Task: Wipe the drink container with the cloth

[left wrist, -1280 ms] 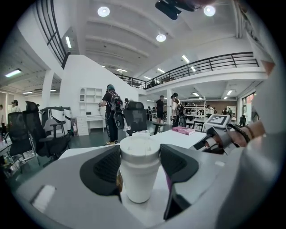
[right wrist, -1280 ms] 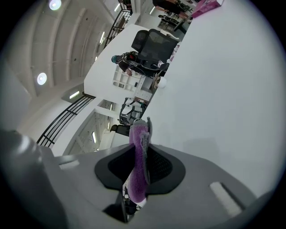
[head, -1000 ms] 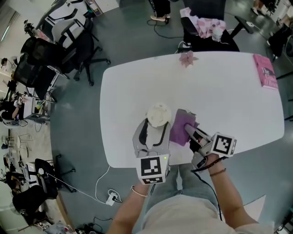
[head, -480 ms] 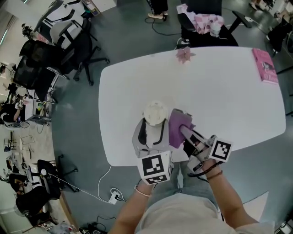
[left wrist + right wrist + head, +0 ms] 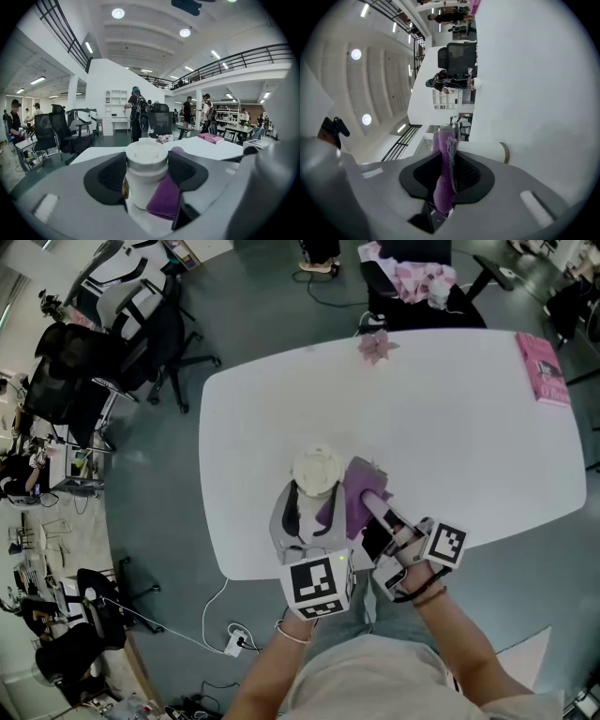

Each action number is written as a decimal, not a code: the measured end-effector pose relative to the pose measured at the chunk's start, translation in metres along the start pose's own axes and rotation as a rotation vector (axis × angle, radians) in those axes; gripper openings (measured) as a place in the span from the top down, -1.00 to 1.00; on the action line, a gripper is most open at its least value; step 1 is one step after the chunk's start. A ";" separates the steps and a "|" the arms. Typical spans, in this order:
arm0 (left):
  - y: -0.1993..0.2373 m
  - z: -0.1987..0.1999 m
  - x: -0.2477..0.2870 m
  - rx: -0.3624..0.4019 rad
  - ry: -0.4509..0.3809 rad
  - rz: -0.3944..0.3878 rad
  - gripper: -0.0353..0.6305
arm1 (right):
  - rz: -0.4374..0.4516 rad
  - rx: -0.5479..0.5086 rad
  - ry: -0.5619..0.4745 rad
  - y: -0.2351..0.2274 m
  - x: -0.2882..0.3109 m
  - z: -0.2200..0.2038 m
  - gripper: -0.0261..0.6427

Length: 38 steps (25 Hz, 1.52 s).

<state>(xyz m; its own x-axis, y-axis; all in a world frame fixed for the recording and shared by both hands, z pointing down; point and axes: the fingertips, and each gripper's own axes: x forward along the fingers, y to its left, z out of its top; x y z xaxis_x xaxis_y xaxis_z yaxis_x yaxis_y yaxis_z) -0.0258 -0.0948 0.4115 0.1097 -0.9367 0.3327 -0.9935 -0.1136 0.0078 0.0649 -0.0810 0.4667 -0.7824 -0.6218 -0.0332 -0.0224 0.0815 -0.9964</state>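
gripping the cup (image 5: 316, 471) between my left gripper's (image 5: 146, 174) jaws, upright on the table (image 5: 459, 427); my right gripper (image 5: 373, 510) is pinched tight on the cloth (image 5: 443, 183), which lies against the cup's right side.

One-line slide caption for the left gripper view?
Left gripper grips the white drink container, purple cloth against its side.
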 end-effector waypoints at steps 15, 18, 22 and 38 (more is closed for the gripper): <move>0.000 -0.003 0.003 -0.001 0.011 -0.003 0.05 | -0.057 -0.017 -0.034 -0.016 0.009 -0.009 0.71; 0.000 -0.003 0.003 -0.001 0.011 -0.005 0.05 | -0.071 -0.007 -0.043 -0.021 0.010 -0.010 0.71; 0.000 -0.002 0.003 0.001 0.007 -0.008 0.05 | -0.077 -0.006 -0.051 -0.023 0.012 -0.010 0.71; 0.000 -0.002 0.004 -0.001 0.022 -0.012 0.05 | -0.185 -0.081 -0.046 -0.049 0.015 -0.010 0.71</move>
<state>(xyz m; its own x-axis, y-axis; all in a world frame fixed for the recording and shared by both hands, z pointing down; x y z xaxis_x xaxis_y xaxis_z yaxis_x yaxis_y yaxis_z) -0.0252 -0.0974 0.4145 0.1210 -0.9277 0.3531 -0.9921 -0.1246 0.0127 0.0476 -0.0866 0.5155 -0.7311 -0.6667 0.1448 -0.2150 0.0236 -0.9763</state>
